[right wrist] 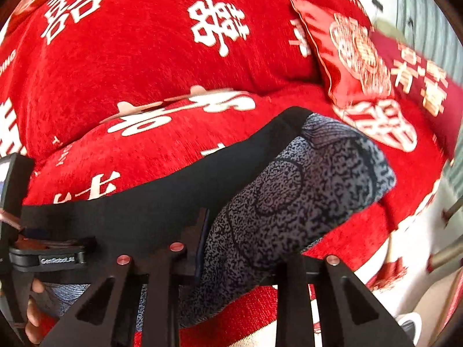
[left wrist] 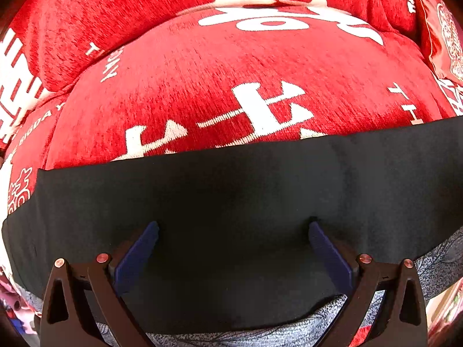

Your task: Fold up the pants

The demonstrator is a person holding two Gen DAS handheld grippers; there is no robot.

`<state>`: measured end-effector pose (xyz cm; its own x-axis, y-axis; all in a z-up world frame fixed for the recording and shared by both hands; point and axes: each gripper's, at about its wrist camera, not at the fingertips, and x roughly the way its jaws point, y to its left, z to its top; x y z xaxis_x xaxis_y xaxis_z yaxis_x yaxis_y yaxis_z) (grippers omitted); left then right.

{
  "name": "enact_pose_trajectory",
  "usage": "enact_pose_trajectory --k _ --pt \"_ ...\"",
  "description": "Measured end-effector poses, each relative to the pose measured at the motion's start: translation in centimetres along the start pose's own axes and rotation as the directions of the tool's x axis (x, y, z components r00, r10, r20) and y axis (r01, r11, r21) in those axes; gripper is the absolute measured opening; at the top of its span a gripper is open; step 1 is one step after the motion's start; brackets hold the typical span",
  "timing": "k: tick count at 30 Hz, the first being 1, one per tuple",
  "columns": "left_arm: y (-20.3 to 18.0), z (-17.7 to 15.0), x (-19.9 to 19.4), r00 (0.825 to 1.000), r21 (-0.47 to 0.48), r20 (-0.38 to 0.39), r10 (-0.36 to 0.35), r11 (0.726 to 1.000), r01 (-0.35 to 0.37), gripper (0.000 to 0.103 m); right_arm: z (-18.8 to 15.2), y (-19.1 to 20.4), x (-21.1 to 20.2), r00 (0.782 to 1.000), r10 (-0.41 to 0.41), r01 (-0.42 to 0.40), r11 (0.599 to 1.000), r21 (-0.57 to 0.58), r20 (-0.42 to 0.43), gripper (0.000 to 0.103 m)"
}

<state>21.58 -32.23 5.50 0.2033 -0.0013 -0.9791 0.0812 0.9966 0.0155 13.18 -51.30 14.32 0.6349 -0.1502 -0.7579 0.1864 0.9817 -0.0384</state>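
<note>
Two grippers work pants (left wrist: 231, 190) on a red sofa (left wrist: 231, 66): left gripper (left wrist: 233, 225), jaws spread, pins them while right gripper (right wrist: 228, 231) pinches an edge to fold.

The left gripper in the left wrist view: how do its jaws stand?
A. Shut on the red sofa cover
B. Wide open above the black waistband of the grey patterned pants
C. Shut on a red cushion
B: the left gripper has its blue fingers far apart over the black waistband, gripping nothing.
</note>
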Motion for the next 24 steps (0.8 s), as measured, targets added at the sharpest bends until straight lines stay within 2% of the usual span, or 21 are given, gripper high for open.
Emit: enact_pose_trajectory --k 4,8,13,15,19,21,24 --pt "0.2 -0.6 -0.3 0.999 0.027 -0.044 -0.028 0.999 0.029 0.103 0.4 1.7 -1.4 0.999 -0.041 0.042 0.998 -0.055 0.023 0.027" --pt "0.2 -2.5 -0.7 0.997 0.055 -0.075 -0.021 0.998 0.025 0.103 0.3 3.7 -2.3 0.995 -0.086 0.091 0.988 -0.125 0.044 0.027" --pt "0.1 -5.2 -1.2 0.992 0.127 -0.124 -0.027 0.991 0.042 0.103 0.5 6.0 -3.6 0.992 -0.106 0.117 0.976 -0.184 0.067 0.027" --pt "0.9 -5.9 -1.5 0.992 0.146 -0.119 -0.03 0.988 0.047 0.103 0.5 7.1 -4.2 0.991 -0.108 0.122 0.97 -0.209 0.078 0.027" --pt "4.7 -6.6 -2.0 0.98 0.052 -0.159 -0.12 0.99 0.129 0.103 0.1 9.2 -5.1 0.989 -0.106 0.129 0.958 -0.256 0.101 0.027" --pt "7.4 -6.9 -2.8 0.974 -0.015 -0.144 -0.176 0.984 0.176 0.103 -0.1 10.1 -5.4 0.989 -0.097 0.124 0.952 -0.28 0.109 0.026" --pt "11.0 -7.0 -3.4 0.973 -0.086 -0.106 -0.206 0.977 0.197 0.103 -0.4 12.1 -6.6 0.986 -0.083 0.127 0.935 -0.332 0.142 0.024"
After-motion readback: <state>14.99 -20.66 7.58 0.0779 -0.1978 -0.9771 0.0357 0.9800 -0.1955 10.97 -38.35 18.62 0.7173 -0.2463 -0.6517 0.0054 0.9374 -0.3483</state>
